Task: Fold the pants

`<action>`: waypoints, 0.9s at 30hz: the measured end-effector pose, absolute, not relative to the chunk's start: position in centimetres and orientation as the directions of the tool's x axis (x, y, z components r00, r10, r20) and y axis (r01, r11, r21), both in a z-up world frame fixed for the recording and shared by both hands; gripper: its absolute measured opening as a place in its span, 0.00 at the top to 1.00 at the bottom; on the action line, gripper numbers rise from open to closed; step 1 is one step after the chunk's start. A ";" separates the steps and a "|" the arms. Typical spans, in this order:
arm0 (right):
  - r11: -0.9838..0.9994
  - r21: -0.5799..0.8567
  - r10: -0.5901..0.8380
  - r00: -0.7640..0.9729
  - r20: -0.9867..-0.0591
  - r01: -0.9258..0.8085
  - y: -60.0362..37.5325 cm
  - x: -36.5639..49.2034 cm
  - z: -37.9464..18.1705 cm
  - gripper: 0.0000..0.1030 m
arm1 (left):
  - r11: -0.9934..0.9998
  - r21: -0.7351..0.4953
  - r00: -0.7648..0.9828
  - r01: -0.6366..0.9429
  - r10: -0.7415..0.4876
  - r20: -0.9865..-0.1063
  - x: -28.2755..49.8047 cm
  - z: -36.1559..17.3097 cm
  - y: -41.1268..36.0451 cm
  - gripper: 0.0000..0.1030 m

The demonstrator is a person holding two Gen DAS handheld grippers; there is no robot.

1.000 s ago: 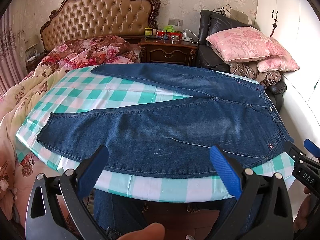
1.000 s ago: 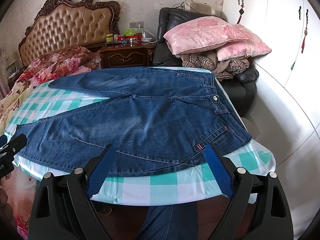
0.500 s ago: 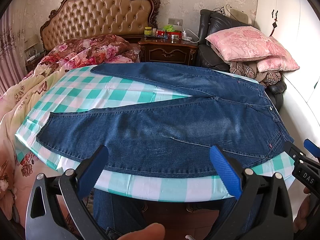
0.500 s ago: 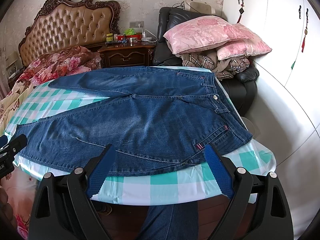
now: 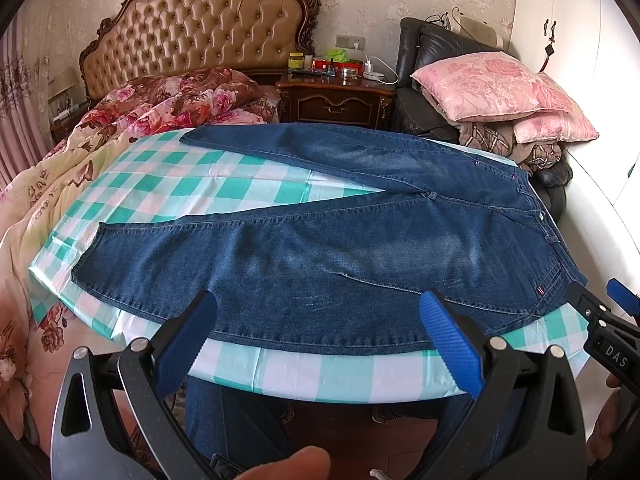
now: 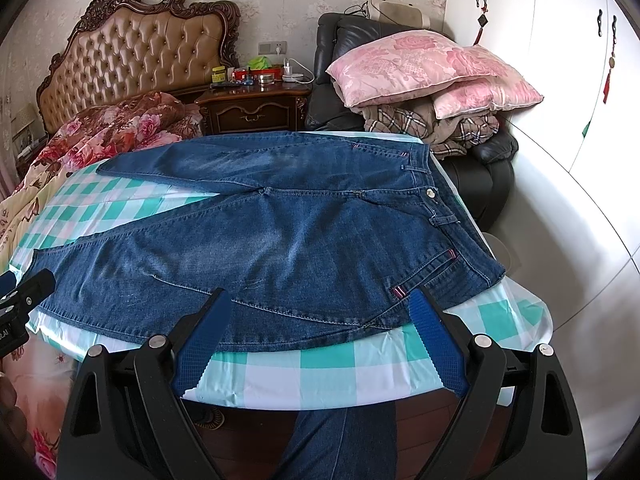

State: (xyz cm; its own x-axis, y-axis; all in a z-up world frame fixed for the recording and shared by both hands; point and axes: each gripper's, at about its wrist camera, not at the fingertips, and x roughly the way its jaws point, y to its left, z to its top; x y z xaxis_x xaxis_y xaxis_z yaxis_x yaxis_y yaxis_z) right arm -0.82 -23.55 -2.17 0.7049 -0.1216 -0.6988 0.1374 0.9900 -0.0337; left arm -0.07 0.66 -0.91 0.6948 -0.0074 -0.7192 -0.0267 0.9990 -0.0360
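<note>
Jeans [image 5: 340, 248] lie flat and unfolded on your checked tablecloth [image 5: 320, 372], legs splayed leftward, waistband at right; folding has not begun. Your left gripper [image 5: 320, 344] and right gripper [image 6: 320, 340] both stand wide and empty at the near hem. Next, I judge, grip that near edge and carry it over the far leg; the table's front edge sits close.

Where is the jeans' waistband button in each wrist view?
Left wrist: waistband button at far right, on the jeans.
Right wrist: button right of centre, upper half.
Shared landmark: the pink pillow on the black chair behind.
</note>
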 end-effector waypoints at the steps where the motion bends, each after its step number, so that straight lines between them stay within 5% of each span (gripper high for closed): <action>1: 0.990 -0.034 -0.122 0.705 -0.699 0.138 -23.5 -0.8 -2.2 0.16 | 0.999 -0.036 0.695 -0.027 -0.007 -0.719 -0.1 -0.9 0.7 0.02; 27: 0.989 -0.021 -0.117 0.680 -0.724 0.147 -23.9 -0.6 -3.3 0.16 | 0.998 -0.049 0.683 -0.029 -0.016 -0.730 0.1 -2.1 0.2 0.01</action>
